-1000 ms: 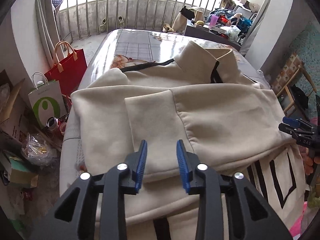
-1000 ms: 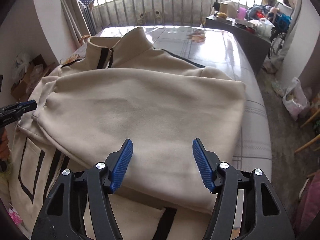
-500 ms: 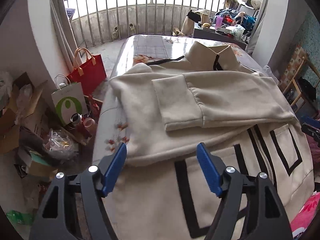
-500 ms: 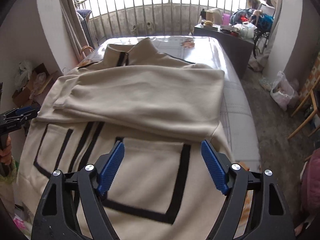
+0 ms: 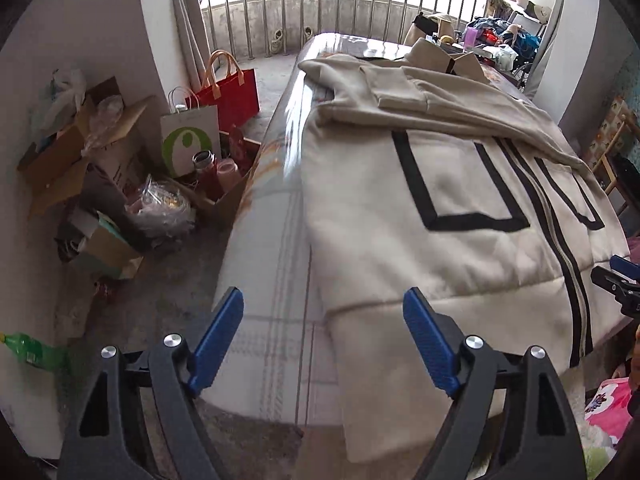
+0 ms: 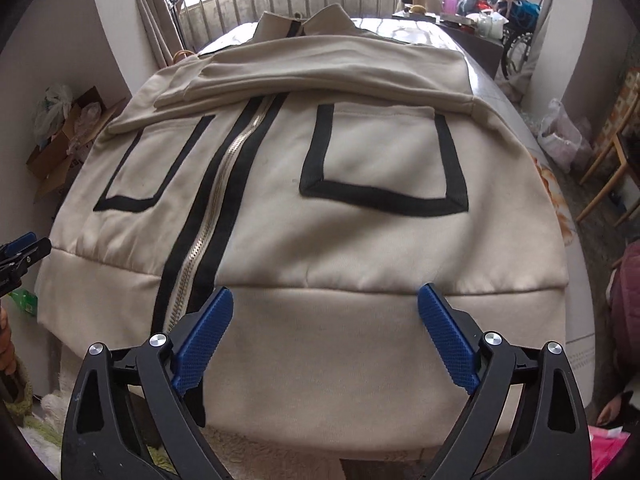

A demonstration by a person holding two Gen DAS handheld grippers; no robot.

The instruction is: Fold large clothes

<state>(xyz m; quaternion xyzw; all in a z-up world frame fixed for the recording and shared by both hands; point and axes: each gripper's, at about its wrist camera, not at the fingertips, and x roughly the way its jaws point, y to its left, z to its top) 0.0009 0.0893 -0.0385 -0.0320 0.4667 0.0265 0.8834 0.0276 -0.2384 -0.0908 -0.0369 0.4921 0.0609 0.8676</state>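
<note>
Through the left wrist view, my left gripper [image 5: 323, 328] hangs over the near left corner of the cream zip jacket [image 5: 460, 184], its jaws opening with only the hem's edge and the table [image 5: 276, 240] beneath them, nothing pinched. Both sleeves lie folded across the chest at the far end.

Through the right wrist view, my right gripper [image 6: 325, 320] hovers above the near hem band [image 6: 320, 344], its jaws opening and gripping nothing. I judge the sleeves done; folding the hem up toward the collar [image 6: 304, 24] remains.

Daylit barred window [image 5: 340, 4], pale walls, grey floor [image 5: 160, 304], perhaps wooden chair [image 6: 612, 168]
</note>
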